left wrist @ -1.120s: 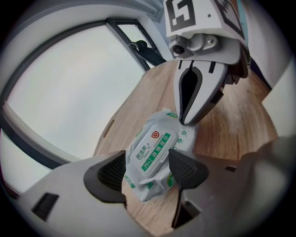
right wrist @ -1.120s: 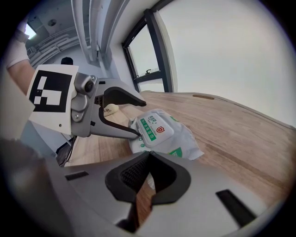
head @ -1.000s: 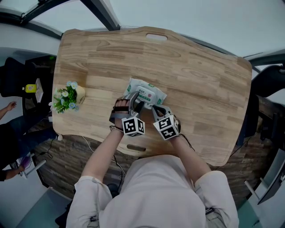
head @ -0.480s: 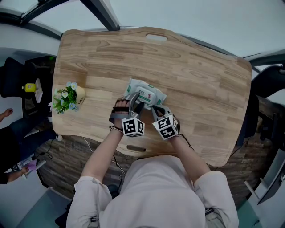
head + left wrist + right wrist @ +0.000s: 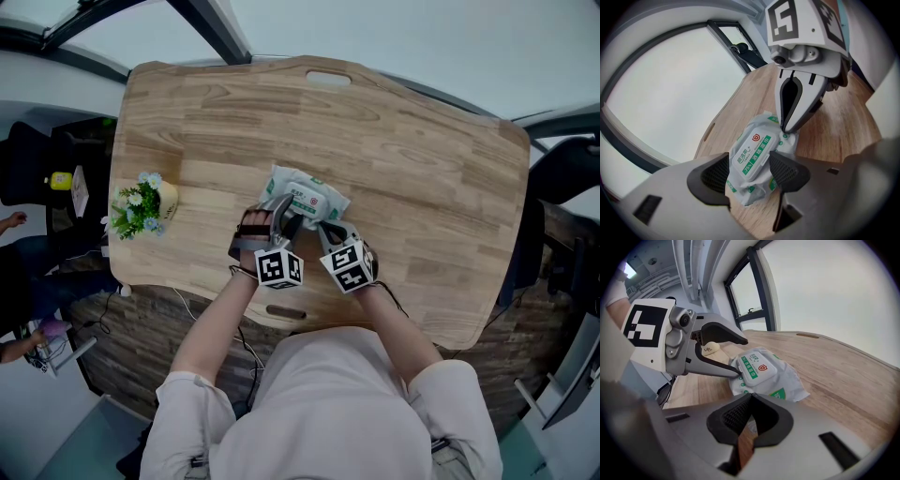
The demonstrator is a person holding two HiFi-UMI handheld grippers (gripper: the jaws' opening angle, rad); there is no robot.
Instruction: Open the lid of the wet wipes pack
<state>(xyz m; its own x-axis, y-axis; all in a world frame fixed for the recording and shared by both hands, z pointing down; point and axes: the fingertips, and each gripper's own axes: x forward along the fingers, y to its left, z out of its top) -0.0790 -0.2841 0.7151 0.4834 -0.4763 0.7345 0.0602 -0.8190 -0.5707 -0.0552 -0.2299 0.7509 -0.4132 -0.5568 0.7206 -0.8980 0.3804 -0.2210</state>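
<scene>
Almost nothing has shifted over the last second. The wet wipes pack (image 5: 307, 199) lies flat near the middle of the surface (image 5: 422, 169), its lid (image 5: 754, 152) shut and facing up, with both tools at its 6 o'clock edge. The left gripper (image 5: 751, 173) has its jaws apart, straddling the pack beside the lid. The right gripper (image 5: 751, 398) has its jaws together on nothing visible, tips touching the wrapper by the lid's 5 o'clock corner. I judge the pry not yet begun: those tips must catch the lid's lip.

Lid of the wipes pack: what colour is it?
White lid with green printed bands and a small red shield; clearest in the left gripper view.
</scene>
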